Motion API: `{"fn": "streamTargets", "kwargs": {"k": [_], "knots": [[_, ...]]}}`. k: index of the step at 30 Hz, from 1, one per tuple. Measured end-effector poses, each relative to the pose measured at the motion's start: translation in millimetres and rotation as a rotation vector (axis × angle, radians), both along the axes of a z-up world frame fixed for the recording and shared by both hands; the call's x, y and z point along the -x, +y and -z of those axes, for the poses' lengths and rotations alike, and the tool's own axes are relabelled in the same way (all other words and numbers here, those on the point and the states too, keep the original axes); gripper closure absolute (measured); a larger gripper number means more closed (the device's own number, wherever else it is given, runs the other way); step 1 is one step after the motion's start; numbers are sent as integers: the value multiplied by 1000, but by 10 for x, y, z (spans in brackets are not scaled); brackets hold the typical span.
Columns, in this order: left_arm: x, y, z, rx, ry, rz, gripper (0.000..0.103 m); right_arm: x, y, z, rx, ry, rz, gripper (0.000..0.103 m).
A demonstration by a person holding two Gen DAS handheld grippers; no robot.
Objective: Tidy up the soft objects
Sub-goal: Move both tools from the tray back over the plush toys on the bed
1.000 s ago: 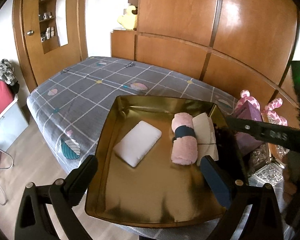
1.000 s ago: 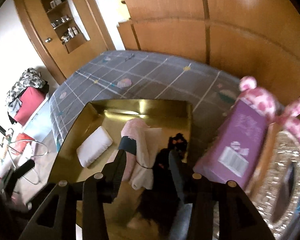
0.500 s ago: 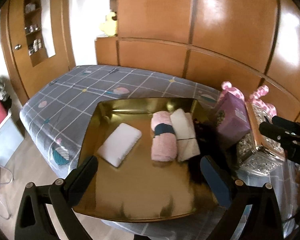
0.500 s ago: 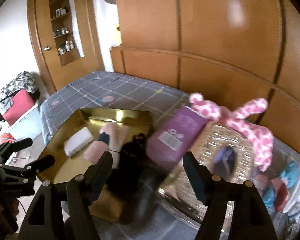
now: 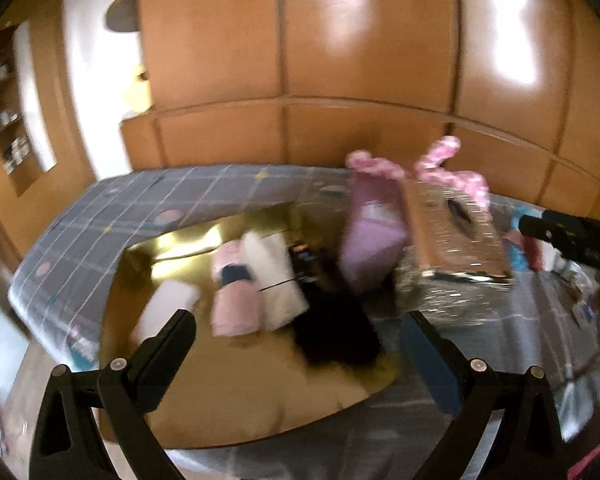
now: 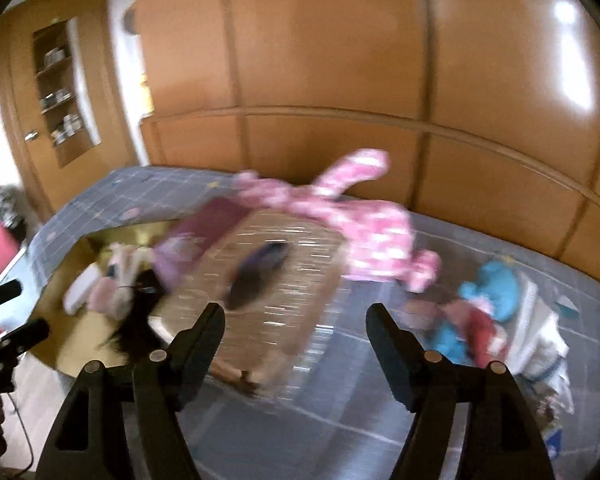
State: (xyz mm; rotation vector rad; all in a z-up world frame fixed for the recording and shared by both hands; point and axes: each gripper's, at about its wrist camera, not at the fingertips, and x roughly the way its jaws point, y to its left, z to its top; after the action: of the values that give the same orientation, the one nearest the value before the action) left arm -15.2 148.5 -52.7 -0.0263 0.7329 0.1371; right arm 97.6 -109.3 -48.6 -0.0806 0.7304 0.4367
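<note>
- Grippers: right gripper (image 6: 296, 320) stands spread with nothing between its fingers; its jaws have just been opening. Left gripper (image 5: 300, 332) is also spread and empty.
- Sorted things: gold tray (image 5: 240, 392) lies on the bed, directly ahead of the left gripper. It holds a white pad (image 5: 168, 308), a pink roll (image 5: 236, 300), a white roll (image 5: 278, 280) and a dark furry item (image 5: 336, 332). That last one lies at the tray's right edge; whether part of it hangs over the rim cannot be told through the blur.
- Unsorted things: pink plush (image 6: 364, 228) lies beyond the right gripper, behind a sparkly tissue box (image 6: 268, 280). A heap of blue, red and white soft pieces (image 6: 488, 312) sits ahead and to the right of the right fingers, well apart from the tray.
- Risk, blur: both views are smeared. Closing on a target while the view is this unclear could pinch bedsheet (image 6: 340, 420) instead of a toy.
- Risk, box: the tissue box stands between the right gripper and the plush. A straight reach over it could knock the box, or the purple carton (image 6: 204, 232) beside it, onto the tray's contents.
- Risk, heap: the pieces look tangled. A pinch may lift two at once, or drop one on the way across.
- Risk, collision: the left gripper hovers over the tray, so a right-hand delivery may clash with it.
</note>
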Motion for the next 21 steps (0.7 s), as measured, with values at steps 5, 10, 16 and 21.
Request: {"fn": "streamTargets", "kwargs": {"k": [5,10,16,21], "knots": [[-65,-363,-81,5,-28,136,0,-119,-846,-45,-7,-3,190,29],[-173,-791,-189,-6,-44,279,0,-209,-1794,-15,-6,3,444,29],[-378,-1354,-285,-46,-17,402,0,-211,-2584,313,-13,49,672,29],[-689,-1785,-256,30,77,472,5,-204,-2837,361,-139,67,747,29]]}}
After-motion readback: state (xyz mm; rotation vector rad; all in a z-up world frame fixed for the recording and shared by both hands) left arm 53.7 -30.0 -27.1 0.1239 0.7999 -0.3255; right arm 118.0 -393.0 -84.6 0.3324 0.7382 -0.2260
